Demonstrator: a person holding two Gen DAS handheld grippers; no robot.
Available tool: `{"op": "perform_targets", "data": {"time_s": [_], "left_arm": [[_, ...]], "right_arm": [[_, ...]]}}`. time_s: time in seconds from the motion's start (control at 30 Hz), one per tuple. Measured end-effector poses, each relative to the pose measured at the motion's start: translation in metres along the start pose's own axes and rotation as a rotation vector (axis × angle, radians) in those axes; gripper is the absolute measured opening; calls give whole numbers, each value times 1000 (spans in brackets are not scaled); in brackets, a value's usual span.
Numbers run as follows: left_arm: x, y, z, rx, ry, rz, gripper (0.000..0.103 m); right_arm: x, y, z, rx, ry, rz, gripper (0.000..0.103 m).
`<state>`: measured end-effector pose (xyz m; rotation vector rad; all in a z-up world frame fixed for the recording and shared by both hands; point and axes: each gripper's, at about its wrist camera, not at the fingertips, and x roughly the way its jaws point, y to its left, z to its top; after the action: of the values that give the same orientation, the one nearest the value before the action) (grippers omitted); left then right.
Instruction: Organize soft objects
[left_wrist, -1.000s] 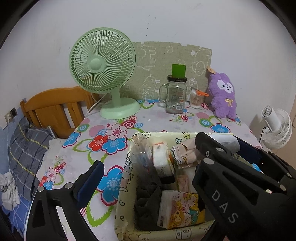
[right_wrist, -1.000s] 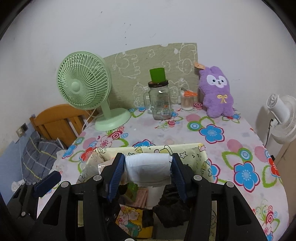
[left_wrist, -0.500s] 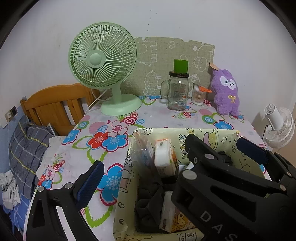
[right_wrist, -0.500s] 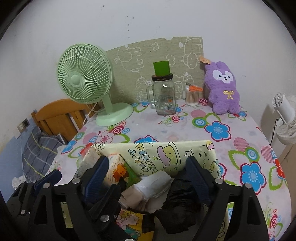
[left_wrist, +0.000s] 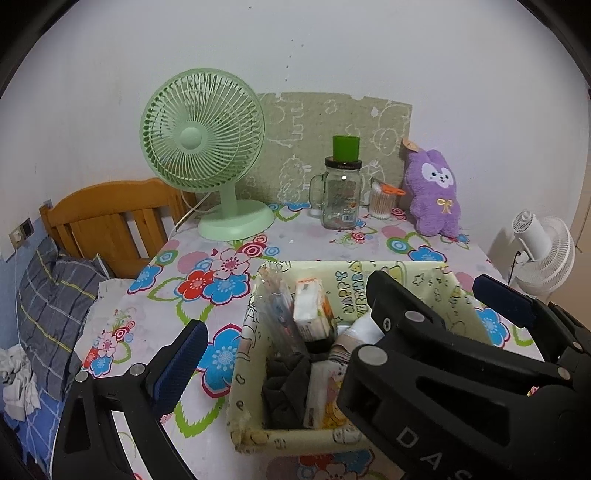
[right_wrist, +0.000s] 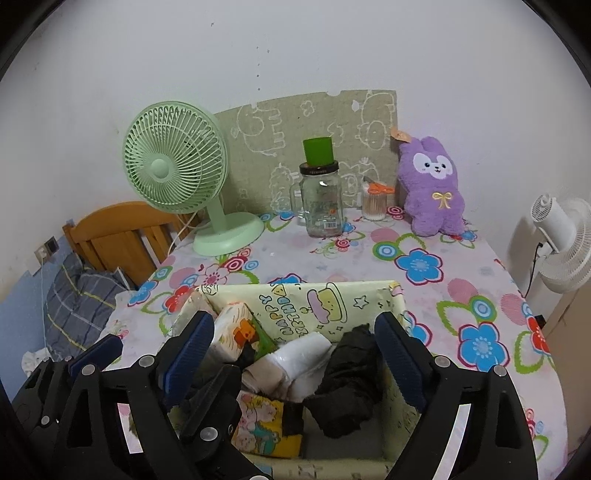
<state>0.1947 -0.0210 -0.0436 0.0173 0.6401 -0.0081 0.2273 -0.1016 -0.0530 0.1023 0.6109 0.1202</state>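
Green fan (right_wrist: 177, 177) — purple plush (right_wrist: 432, 188) behind box (right_wrist: 295, 299)

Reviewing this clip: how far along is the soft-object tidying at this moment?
Done: the yellow box already holds a white roll, dark cloth and tissue packs.
In hand: nothing. The right tool hangs over the box with its jaws opening and empty; the left tool is open too.
Left: the purple plush sits by the wall, outside the box.
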Motion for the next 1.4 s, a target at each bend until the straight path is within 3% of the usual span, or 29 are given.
{"op": "perform_targets", "data": {"time_s": [1.03, 1.4], "left_arm": [[-105, -12, -37, 15, -122, -66, 103], [-138, -9, -51, 33, -184, -33, 103]], "right_arm": [[-127, -4, -35, -4, -118, -68, 99], [-166, -14, -53, -5, -183, -96, 101]]}}
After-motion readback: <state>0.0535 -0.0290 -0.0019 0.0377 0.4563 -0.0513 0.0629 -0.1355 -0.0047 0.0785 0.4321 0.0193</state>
